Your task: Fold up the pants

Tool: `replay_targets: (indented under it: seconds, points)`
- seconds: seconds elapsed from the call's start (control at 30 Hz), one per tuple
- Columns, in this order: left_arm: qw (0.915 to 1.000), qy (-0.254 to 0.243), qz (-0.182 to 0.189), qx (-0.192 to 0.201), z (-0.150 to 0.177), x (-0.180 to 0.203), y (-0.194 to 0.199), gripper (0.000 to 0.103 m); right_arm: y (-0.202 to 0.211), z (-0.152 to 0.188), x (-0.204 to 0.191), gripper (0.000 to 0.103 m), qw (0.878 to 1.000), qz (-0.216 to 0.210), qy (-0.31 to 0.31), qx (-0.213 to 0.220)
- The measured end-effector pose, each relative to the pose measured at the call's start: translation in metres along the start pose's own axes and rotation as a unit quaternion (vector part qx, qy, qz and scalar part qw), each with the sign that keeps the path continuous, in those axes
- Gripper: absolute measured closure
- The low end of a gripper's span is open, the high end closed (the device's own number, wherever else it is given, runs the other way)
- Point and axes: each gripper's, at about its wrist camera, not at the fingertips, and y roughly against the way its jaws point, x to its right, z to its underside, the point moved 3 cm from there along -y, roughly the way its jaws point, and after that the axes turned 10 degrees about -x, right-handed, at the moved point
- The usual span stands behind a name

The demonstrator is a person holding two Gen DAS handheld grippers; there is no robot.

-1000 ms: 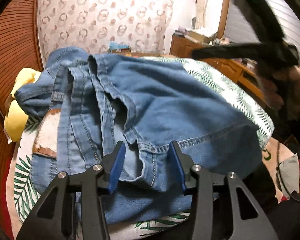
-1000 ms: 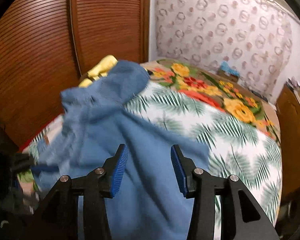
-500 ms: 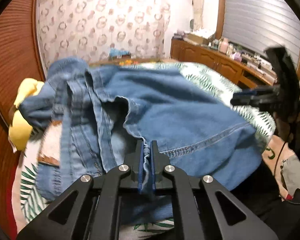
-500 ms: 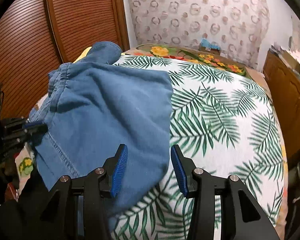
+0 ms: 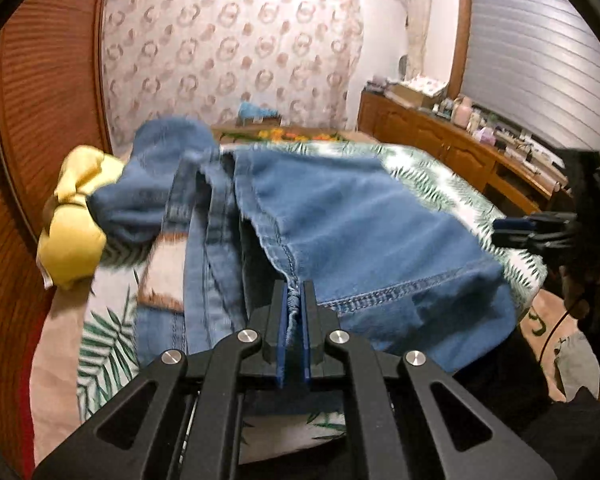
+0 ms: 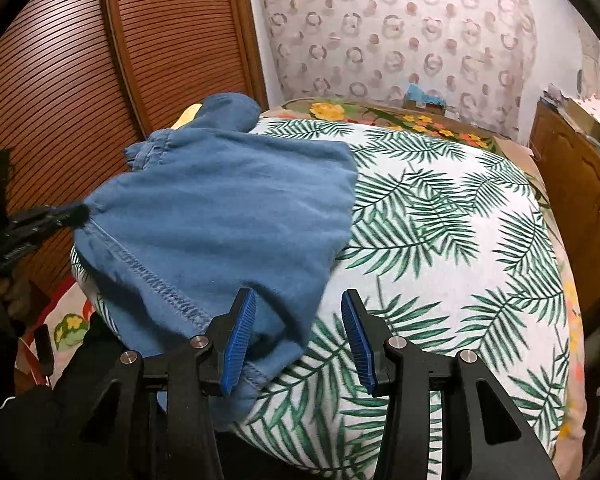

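Note:
Blue denim pants lie bunched on a bed with a palm-leaf sheet. My left gripper is shut on the pants' stitched hem seam near the bed's near edge. In the right wrist view the pants cover the bed's left part, and my right gripper is open with the hem corner between its blue pads, not pinched. The left gripper shows there at the left edge, clamped on the hem. The right gripper shows in the left wrist view at far right.
A yellow cloth lies by the pants at the bed's left. A slatted wooden wardrobe stands close on the left. A wooden sideboard with clutter runs along the right. Bare palm-leaf sheet spreads to the right.
My left gripper closed on the hem seam and holds it. My right gripper swung down from above the bed to the hem's other corner and stays open.

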Motion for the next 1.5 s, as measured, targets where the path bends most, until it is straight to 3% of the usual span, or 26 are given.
replay_targets:
  seconds: [0.2, 0.63, 0.67, 0.73, 0.77, 0.83, 0.87, 0.9, 0.97, 1.07, 1.37, 1.5]
  points:
    - [0.9996, 0.014, -0.004, -0.023, 0.014, -0.012, -0.021, 0.096, -0.026, -0.004, 0.005, 0.056, 1.000, 0.000, -0.015, -0.016]
    - [0.9995, 0.013, -0.006, -0.027, 0.015, -0.010, -0.022, 0.096, -0.064, -0.002, 0.010, 0.057, 0.997, -0.055, -0.051, -0.036]
    - [0.9995, 0.012, -0.005, -0.027, 0.014, -0.009, -0.021, 0.096, -0.067, -0.003, 0.009, 0.059, 0.997, -0.056, -0.052, -0.034]
    - [0.9995, 0.011, -0.005, -0.028, 0.012, -0.006, -0.019, 0.095, -0.067, -0.003, 0.008, 0.072, 0.995, -0.073, -0.052, -0.035]
    - [0.9995, 0.010, -0.009, -0.029, 0.009, -0.005, -0.018, 0.092, -0.067, -0.003, 0.007, 0.080, 0.995, -0.081, -0.051, -0.033]
    - [0.9996, 0.005, -0.011, -0.024, 0.006, -0.001, -0.016, 0.071, -0.067, -0.003, 0.004, 0.092, 0.994, -0.091, -0.044, -0.031]
    - [0.9998, 0.004, -0.012, -0.018, 0.005, 0.000, -0.014, 0.053, -0.066, -0.003, 0.003, 0.094, 0.995, -0.087, -0.037, -0.028]
    - [0.9998, 0.002, -0.014, -0.014, 0.003, 0.002, -0.013, 0.041, -0.065, -0.002, 0.001, 0.096, 0.996, -0.084, -0.034, -0.024]
    - [0.9999, 0.000, -0.012, -0.009, 0.000, 0.003, -0.011, 0.032, -0.062, -0.003, 0.003, 0.098, 0.995, -0.089, -0.040, -0.015]
    - [0.9999, 0.000, -0.009, -0.006, -0.003, 0.009, -0.010, 0.032, -0.056, -0.004, 0.007, 0.099, 0.995, -0.093, -0.047, 0.004]
    - [0.9997, -0.013, -0.011, -0.016, -0.005, 0.022, -0.016, 0.032, -0.048, -0.005, 0.024, 0.095, 0.992, -0.093, -0.078, 0.016]
    - [0.9997, -0.013, -0.012, -0.019, -0.004, 0.024, -0.018, 0.032, -0.046, -0.012, 0.035, 0.061, 0.992, -0.069, -0.099, 0.024]
